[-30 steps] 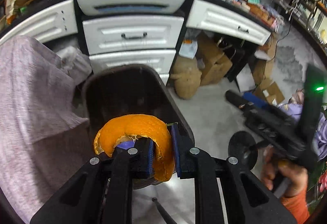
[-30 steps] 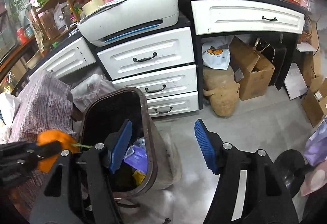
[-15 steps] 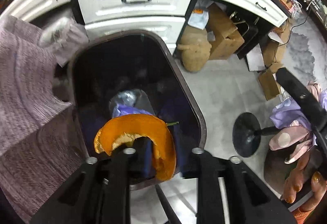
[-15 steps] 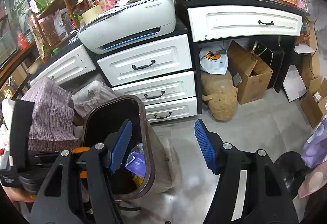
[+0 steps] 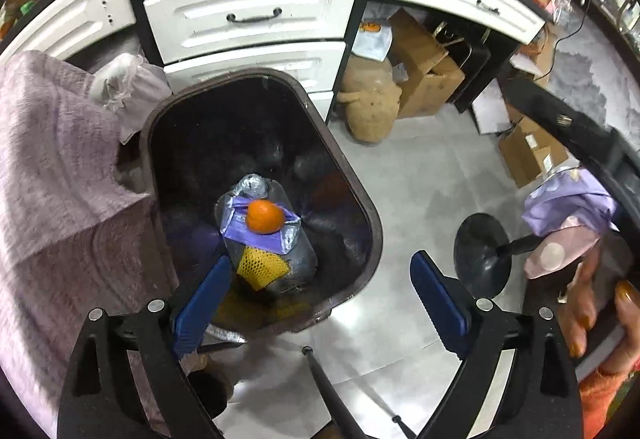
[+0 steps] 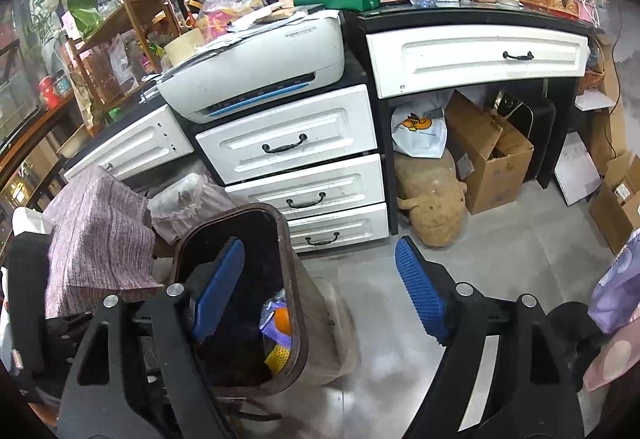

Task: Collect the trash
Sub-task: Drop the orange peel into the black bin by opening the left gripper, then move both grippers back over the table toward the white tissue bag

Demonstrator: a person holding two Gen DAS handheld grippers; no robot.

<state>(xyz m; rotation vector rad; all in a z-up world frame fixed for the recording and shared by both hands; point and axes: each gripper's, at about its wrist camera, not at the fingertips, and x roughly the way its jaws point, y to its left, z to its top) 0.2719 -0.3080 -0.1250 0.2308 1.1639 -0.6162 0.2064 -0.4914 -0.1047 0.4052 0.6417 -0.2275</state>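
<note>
An orange peel (image 5: 263,215) lies inside the dark brown trash bin (image 5: 360,191), on a crushed plastic bottle with a purple label (image 5: 260,227) and beside a yellow foam net (image 5: 262,265). My left gripper (image 5: 320,291) hangs above the bin's near rim, its jaws opening wide with nothing between them. In the right wrist view the same bin (image 6: 298,303) stands at lower left with the peel (image 6: 283,320) visible inside. My right gripper (image 6: 320,279) is above the bin's right wall, its jaws opening, nothing held.
White drawers (image 6: 288,143) and a printer (image 6: 256,59) stand behind the bin. A mauve cloth (image 5: 52,167) drapes to its left. Cardboard boxes (image 6: 492,155) and a plush toy (image 6: 432,195) sit under the desk. A black round stand base (image 5: 482,255) and a person's hand (image 5: 592,323) are at right.
My left gripper opened and let go of the orange peel, which dropped into the bin. It also tilted further down over the bin. The right gripper's jaws spread wider.
</note>
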